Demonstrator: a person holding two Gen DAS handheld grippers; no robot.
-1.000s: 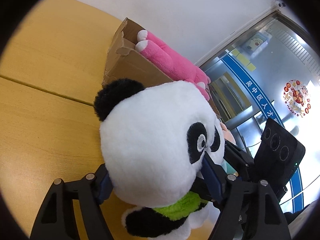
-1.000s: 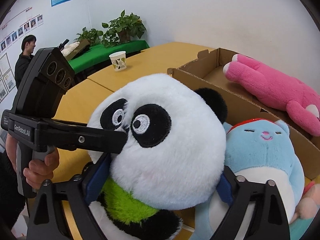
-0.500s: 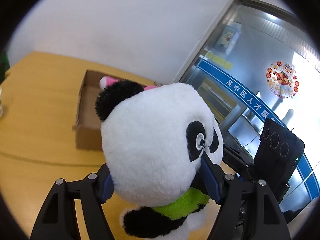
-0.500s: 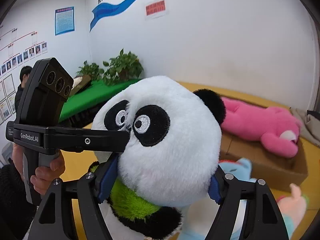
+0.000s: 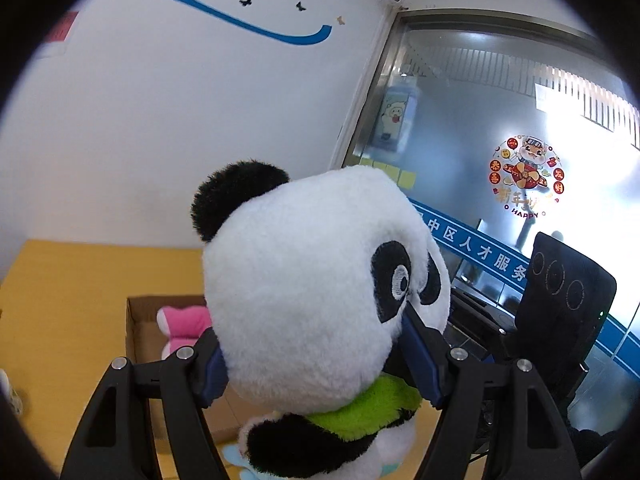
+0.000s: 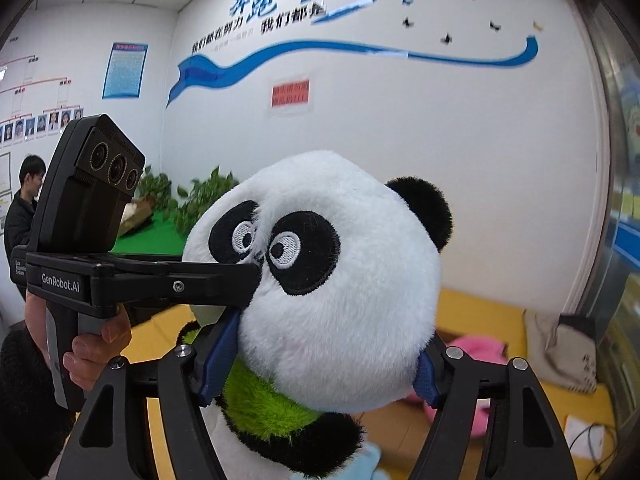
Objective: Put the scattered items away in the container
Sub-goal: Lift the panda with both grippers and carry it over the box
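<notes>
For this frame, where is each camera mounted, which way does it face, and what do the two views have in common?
Left wrist: on the left claw, facing the glass door; its fingers clamp the panda plush; cardboard box below left.
Right wrist: on the right claw, facing the slogan wall; the person's hand holds the left claw there.
Shared: the panda, gripped by both claws, and the pink plush.

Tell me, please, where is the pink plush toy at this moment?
In the left wrist view the pink plush toy lies inside the cardboard box on the yellow table, lower left, partly hidden behind the panda that both tongs hold.
</notes>
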